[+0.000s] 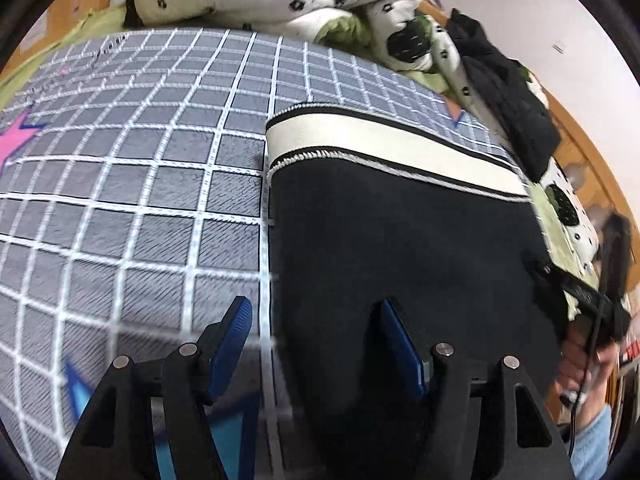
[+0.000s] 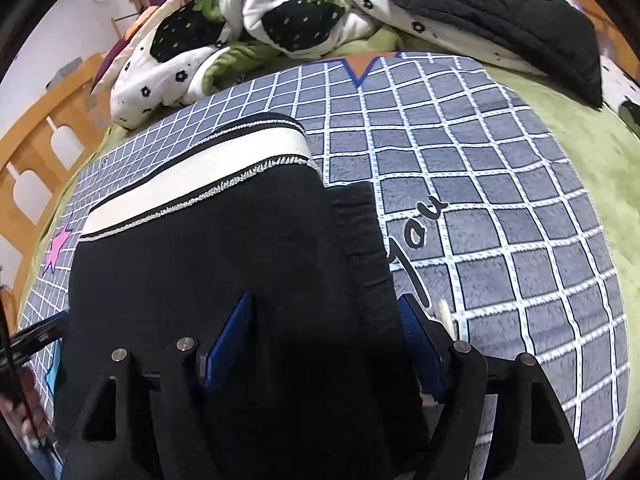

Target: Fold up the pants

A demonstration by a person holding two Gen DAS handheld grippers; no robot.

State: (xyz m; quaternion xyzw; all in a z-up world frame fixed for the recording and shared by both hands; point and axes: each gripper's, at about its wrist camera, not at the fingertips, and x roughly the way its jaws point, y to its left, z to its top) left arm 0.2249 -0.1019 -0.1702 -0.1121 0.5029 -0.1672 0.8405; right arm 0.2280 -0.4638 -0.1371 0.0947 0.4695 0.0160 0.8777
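Black pants (image 1: pixel 400 248) with a white side stripe (image 1: pixel 392 148) lie folded flat on a grey checked blanket (image 1: pixel 140 168). My left gripper (image 1: pixel 316 312) is open, hovering over the pants' near left edge; one finger is above the blanket, the other above the black fabric. In the right wrist view the pants (image 2: pixel 208 256) fill the lower left, stripe (image 2: pixel 192 176) along the far side, with the ribbed waistband (image 2: pixel 360 232) on the right. My right gripper (image 2: pixel 326 308) is open, straddling the waistband edge, holding nothing.
A white, black and green quilt (image 2: pixel 248 32) is bunched at the head of the bed. A dark jacket (image 2: pixel 504 12) lies at the far right. The wooden bed frame (image 2: pixel 36 148) runs along the left. A person's hand (image 1: pixel 584 360) holds the other gripper.
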